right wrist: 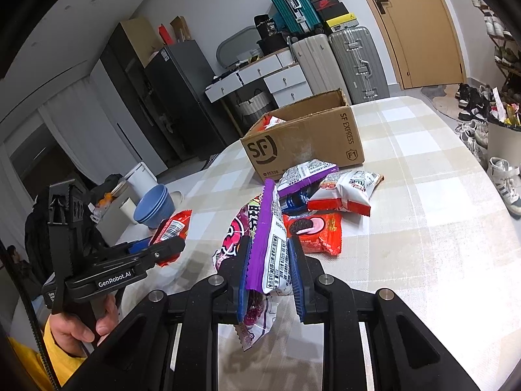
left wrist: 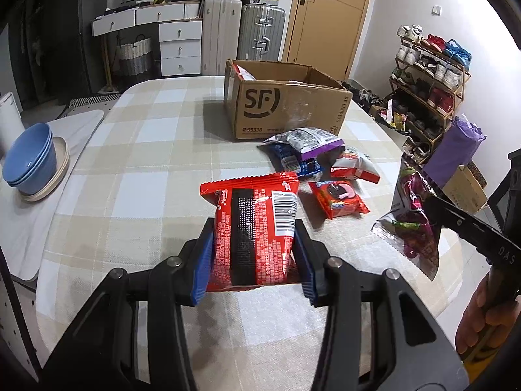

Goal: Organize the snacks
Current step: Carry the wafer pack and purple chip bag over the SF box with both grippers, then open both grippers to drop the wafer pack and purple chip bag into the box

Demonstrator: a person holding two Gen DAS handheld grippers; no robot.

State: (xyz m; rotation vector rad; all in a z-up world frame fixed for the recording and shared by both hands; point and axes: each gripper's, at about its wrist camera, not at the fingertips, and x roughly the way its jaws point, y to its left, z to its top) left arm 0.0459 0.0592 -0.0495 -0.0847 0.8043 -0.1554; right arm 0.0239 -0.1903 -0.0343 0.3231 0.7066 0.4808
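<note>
My left gripper (left wrist: 254, 228) is shut on a red snack packet (left wrist: 254, 202), held upright above the checked tablecloth (left wrist: 146, 169); its blue pads press both sides. My right gripper (right wrist: 270, 242) is shut on a purple grape candy bag (right wrist: 273, 228), lifted off the table. In the left wrist view that bag (left wrist: 413, 224) hangs at the right from the right gripper (left wrist: 433, 208). The left gripper (right wrist: 174, 247) with the red packet (right wrist: 172, 228) shows at the left of the right wrist view. An open SF cardboard box (left wrist: 286, 110) (right wrist: 306, 137) stands behind a pile of snacks.
On the table lie a purple-white bag (left wrist: 306, 140), a white-red bag (right wrist: 345, 192), a blue packet (left wrist: 302, 166) and a red Oreo packet (right wrist: 312, 228). Blue bowls (left wrist: 29, 163) sit on a plate at the left. A shoe rack (left wrist: 429, 84) stands beyond the table's right edge.
</note>
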